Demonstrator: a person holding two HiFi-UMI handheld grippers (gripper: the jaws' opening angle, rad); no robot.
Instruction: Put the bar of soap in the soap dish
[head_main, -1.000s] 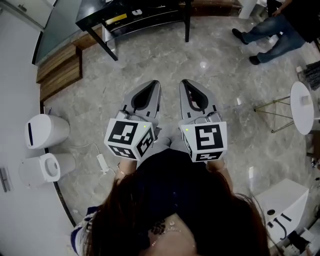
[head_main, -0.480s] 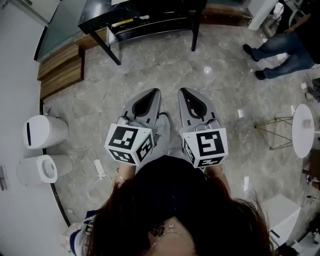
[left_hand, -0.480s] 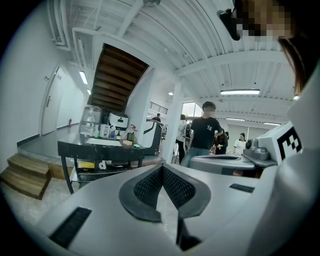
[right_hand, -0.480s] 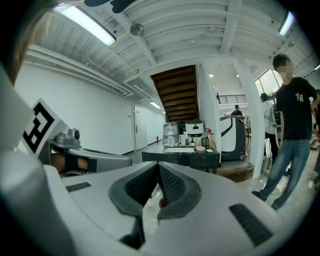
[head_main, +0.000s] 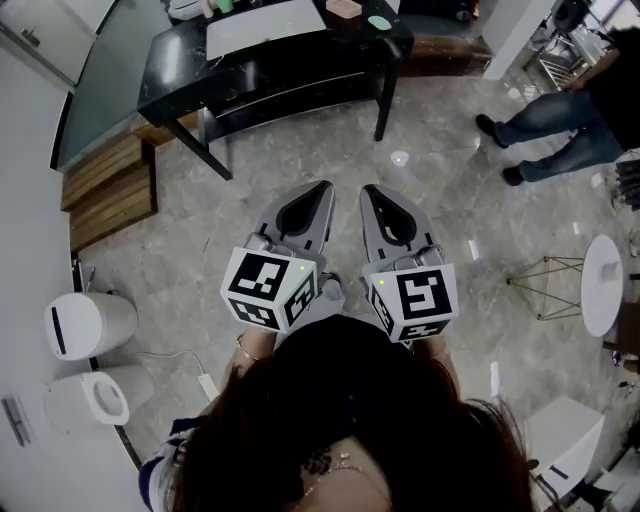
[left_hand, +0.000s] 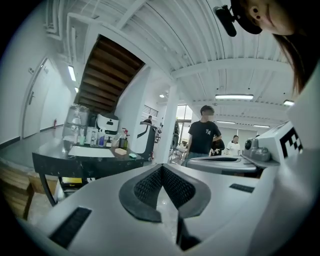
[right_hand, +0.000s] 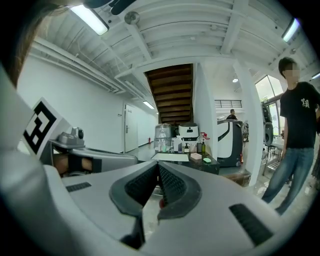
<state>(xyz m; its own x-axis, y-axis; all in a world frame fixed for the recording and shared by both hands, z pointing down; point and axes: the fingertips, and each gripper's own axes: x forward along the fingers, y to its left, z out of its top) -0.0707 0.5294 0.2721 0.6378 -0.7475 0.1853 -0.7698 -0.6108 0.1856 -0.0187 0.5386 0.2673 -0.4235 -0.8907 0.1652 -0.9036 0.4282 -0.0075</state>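
A black table (head_main: 180, 70) stands ahead of me, at the top of the head view. On its right end lie a pinkish bar of soap (head_main: 343, 8) and a small green soap dish (head_main: 379, 22). Both also show far off in the left gripper view, soap (left_hand: 120, 151) and dish (left_hand: 132, 155), and in the right gripper view, soap (right_hand: 196, 156) and dish (right_hand: 207, 160). My left gripper (head_main: 322, 186) and right gripper (head_main: 368, 189) are side by side over the floor, short of the table. Both are shut and empty.
A white mat (head_main: 265, 25) and several bottles (left_hand: 92, 137) are on the table. A person in jeans (head_main: 555, 150) stands at the right. White bins (head_main: 90, 325) sit at the left, a small round table (head_main: 600, 285) at the right and wooden steps (head_main: 105, 190) left of the black table.
The black table has come nearer and its top with the soap and dish is now in view. Both grippers stayed side by side and shut.
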